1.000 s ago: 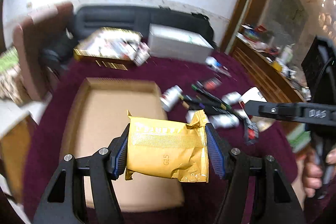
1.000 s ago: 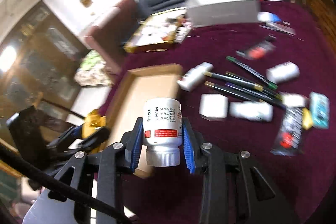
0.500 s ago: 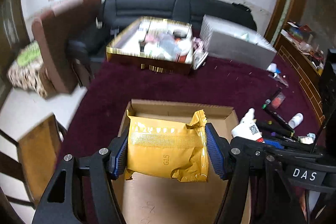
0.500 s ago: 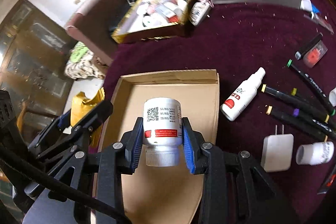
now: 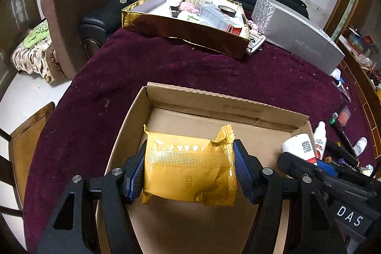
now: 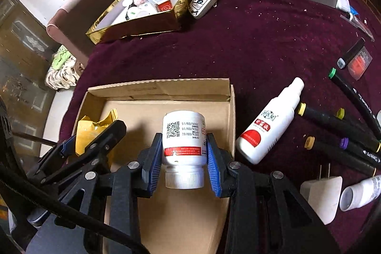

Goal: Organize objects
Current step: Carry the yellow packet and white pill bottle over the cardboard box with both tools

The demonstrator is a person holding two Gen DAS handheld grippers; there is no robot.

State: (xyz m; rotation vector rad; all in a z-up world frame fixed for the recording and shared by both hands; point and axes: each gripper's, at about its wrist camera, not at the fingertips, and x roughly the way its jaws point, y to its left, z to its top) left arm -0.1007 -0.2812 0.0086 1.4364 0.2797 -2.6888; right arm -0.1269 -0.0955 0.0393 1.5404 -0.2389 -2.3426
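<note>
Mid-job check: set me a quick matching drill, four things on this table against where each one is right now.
Things:
1. gold packet
2. white pill bottle
3. white spray bottle
4. car key fob

Places:
A. lying on the purple cloth, right of the cardboard box
B. clamped in the right gripper
C. beside the gold box
D. clamped in the left gripper

Pairs: 1-D, 2-B, 3-A, 4-C
</note>
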